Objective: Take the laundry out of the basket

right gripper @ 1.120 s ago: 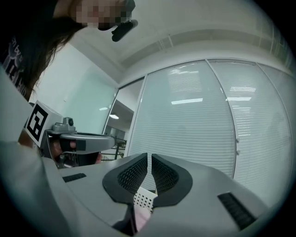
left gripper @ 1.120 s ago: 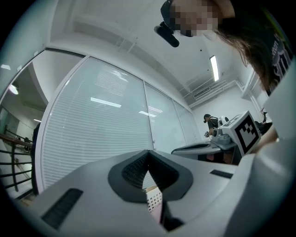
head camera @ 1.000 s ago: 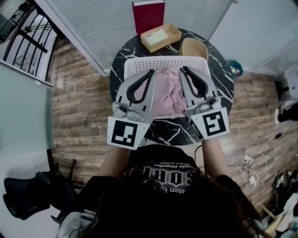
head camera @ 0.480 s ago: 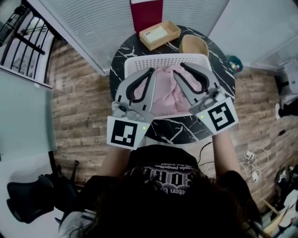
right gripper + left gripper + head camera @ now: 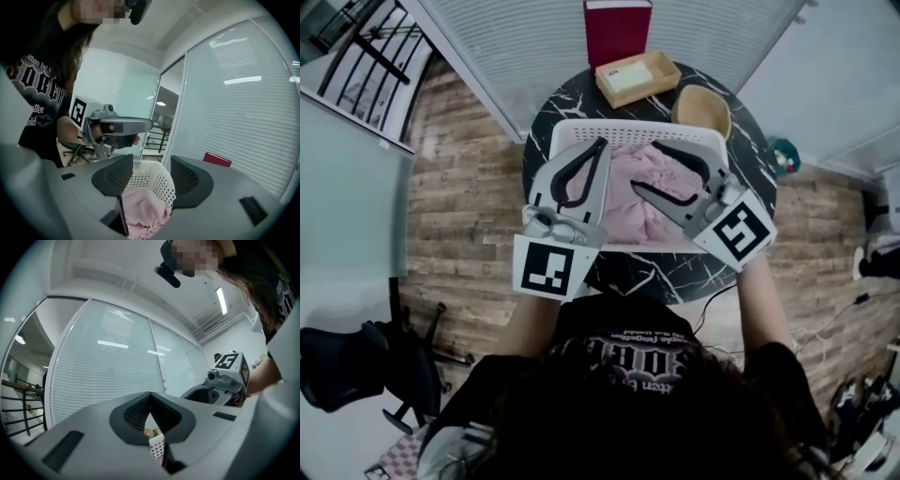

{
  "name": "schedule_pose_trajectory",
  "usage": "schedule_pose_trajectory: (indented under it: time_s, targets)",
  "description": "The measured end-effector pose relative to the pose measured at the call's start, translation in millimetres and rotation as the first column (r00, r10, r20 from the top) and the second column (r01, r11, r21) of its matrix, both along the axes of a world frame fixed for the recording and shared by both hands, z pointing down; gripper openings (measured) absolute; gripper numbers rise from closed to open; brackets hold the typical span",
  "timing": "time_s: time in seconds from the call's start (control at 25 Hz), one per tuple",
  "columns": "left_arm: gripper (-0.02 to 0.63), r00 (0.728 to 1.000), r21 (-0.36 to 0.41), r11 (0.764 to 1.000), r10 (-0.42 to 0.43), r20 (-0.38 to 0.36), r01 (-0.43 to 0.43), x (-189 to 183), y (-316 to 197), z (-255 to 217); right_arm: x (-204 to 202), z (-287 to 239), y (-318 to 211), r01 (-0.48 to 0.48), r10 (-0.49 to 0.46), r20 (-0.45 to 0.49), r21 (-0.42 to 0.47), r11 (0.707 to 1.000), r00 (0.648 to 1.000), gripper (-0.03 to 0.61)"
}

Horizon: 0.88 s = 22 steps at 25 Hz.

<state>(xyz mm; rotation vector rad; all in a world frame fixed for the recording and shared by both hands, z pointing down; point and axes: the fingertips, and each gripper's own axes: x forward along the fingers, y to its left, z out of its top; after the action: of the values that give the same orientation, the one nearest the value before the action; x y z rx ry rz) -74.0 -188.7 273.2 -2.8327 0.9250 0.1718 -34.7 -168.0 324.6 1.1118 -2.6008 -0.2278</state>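
While the right gripper (image 5: 644,165) hangs over the pink laundry (image 5: 628,202) with its jaws just spread apart and nothing yet between them, the main risk is a poor bite. The laundry lies heaped in the white basket (image 5: 628,129) on the round dark surface (image 5: 675,272), and jaws closing on a thin top fold would likely let it slip out on the lift. Coming in too near the far wall, a pad could catch the perforated plastic instead. The left gripper (image 5: 602,143) is clenched on nothing and is raised over the basket's left side, so it steadies nothing. If cloth snags, the basket, which looks light, may rise or slide with it, perhaps toward the bowl (image 5: 701,108) and the small box (image 5: 636,78) just behind.
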Motion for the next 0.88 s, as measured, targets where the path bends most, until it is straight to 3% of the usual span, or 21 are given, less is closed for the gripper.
schedule_pose_trajectory:
  time_s: [0.4, 0.88]
  targets:
    - [0.000, 0.992, -0.007, 0.992, -0.124, 0.011, 0.124, 6, -1, 4, -4, 45, -6, 0.216, -0.230, -0.095, -0.139, 0.967, 0.969, 0.338]
    - [0.000, 0.973, -0.004, 0.973, -0.231, 0.013, 0.231, -9, -2, 5, -17, 123, -18, 0.304, -0.383, -0.240, -0.310, 0.901, 0.892, 0.439]
